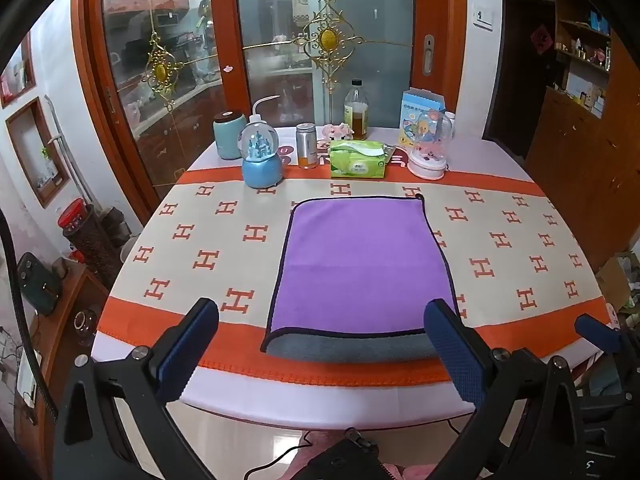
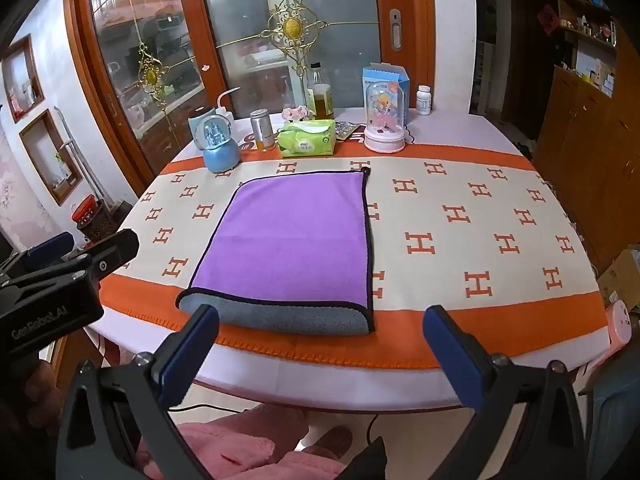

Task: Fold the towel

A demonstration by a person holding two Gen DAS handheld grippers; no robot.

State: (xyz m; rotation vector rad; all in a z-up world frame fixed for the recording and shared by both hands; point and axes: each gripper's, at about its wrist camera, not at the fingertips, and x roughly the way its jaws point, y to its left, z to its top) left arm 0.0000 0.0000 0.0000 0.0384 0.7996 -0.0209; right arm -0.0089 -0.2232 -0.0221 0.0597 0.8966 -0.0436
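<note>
A purple towel (image 1: 362, 264) with a dark hem lies folded flat on the table; its grey underside shows along the near edge. It also shows in the right wrist view (image 2: 294, 240). My left gripper (image 1: 322, 332) is open and empty, held just off the table's near edge in front of the towel. My right gripper (image 2: 320, 336) is open and empty, also off the near edge, at the towel's near right. The left gripper shows in the right wrist view (image 2: 60, 272) at the far left.
The round table (image 1: 312, 404) has an orange and cream H-pattern cloth (image 2: 480, 220). At its far side stand a blue snow globe (image 1: 261, 156), a silver can (image 1: 307, 146), a green tissue pack (image 1: 358, 159), an oil bottle (image 1: 356, 110), a pink dome (image 1: 430, 148). A glass door is behind.
</note>
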